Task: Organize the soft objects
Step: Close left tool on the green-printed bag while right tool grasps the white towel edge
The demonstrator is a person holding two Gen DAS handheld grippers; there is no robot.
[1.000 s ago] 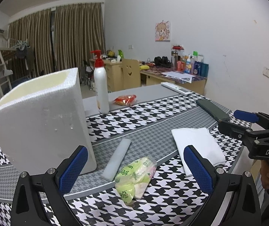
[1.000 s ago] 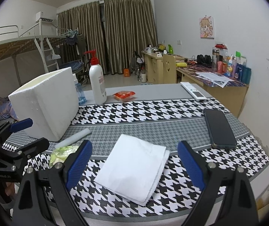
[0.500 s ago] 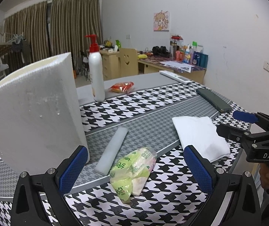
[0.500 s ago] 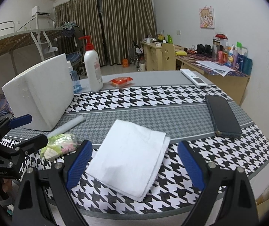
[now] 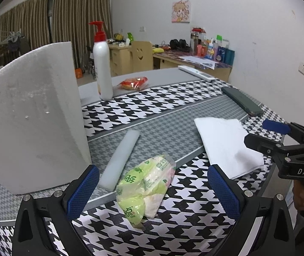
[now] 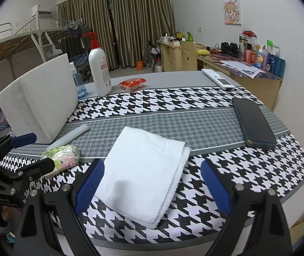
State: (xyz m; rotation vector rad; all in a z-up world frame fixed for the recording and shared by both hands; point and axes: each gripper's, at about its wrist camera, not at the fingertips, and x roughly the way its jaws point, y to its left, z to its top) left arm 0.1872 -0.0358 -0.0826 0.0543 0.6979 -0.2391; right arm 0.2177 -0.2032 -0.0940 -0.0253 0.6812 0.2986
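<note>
Your right gripper [image 6: 152, 183] fills the bottom of the frame with its jaws wide apart, the near end of the folded white towel [image 6: 145, 170] lying between them on the houndstooth tablecloth [image 6: 248, 170]. At lower left your left gripper [image 6: 29, 151] hangs open around the green tissue pack [image 6: 63, 154]. The white foam box [image 6: 39, 108] stands at centre left, a dark phone [image 6: 254, 123] at right.

Ahead of your blue pads [image 5: 83, 189] you see a green packet [image 5: 145, 183], a white towel [image 6: 143, 170], and a black-and-white houndstooth cloth [image 6: 248, 170].
</note>
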